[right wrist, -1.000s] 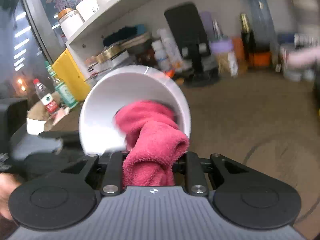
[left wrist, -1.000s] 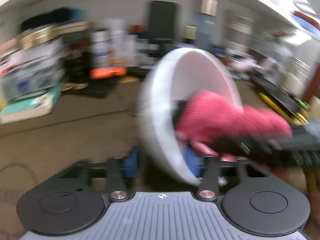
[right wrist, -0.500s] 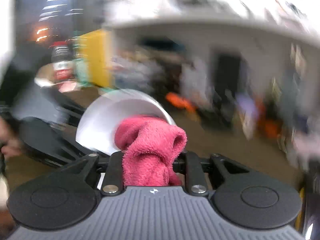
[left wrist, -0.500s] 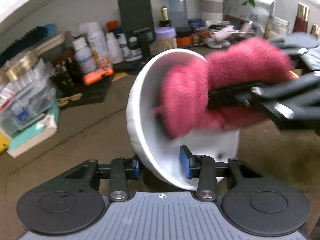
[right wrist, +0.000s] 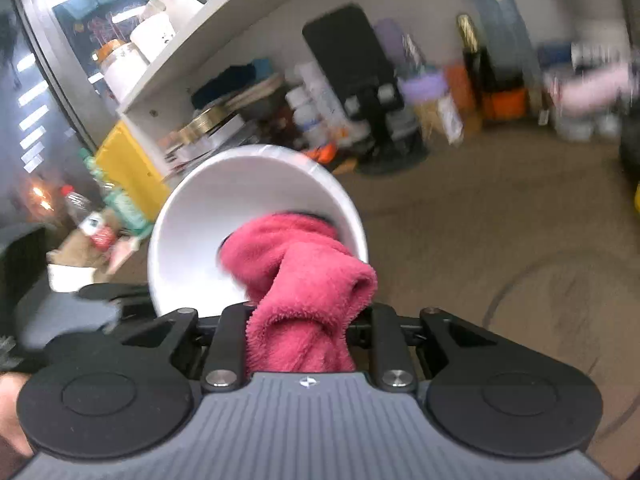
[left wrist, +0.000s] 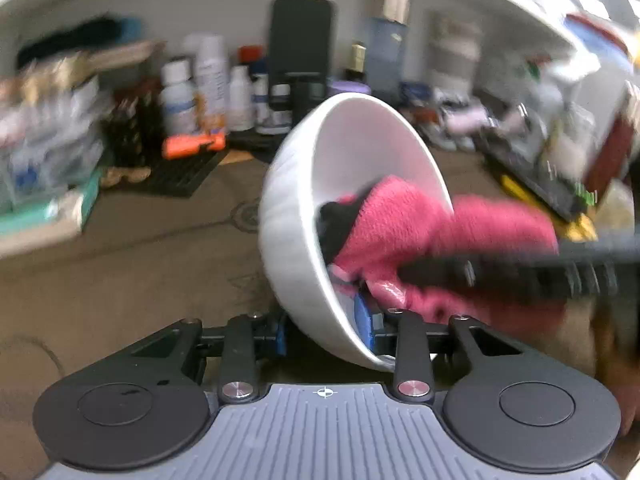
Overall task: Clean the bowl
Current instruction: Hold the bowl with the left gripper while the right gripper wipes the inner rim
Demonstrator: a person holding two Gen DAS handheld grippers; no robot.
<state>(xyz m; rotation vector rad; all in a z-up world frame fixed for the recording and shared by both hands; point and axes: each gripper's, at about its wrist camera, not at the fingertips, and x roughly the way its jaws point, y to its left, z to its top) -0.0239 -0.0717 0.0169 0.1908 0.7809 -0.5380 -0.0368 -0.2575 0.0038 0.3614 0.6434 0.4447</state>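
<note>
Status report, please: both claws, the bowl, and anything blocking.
Left claw shut on bowl rim, bowl tipped on its side. Right claw shut on pink cloth, cloth pressed inside bowl. Nothing in the way.

Your left wrist camera sits just behind the left gripper [left wrist: 326,328] and looks forward along its fingers, very near the tilted round white ceramic bowl [left wrist: 296,216], seeing its outer wall and part of its inside from the side. Your right wrist camera looks along the right gripper [right wrist: 304,320] straight into that bowl's [right wrist: 208,224] open mouth. Both views share the fuzzy pink cloth [left wrist: 404,224] [right wrist: 304,276] and the tall black rectangular stand [left wrist: 301,36] [right wrist: 348,56] among blurred bottles at the wall.
</note>
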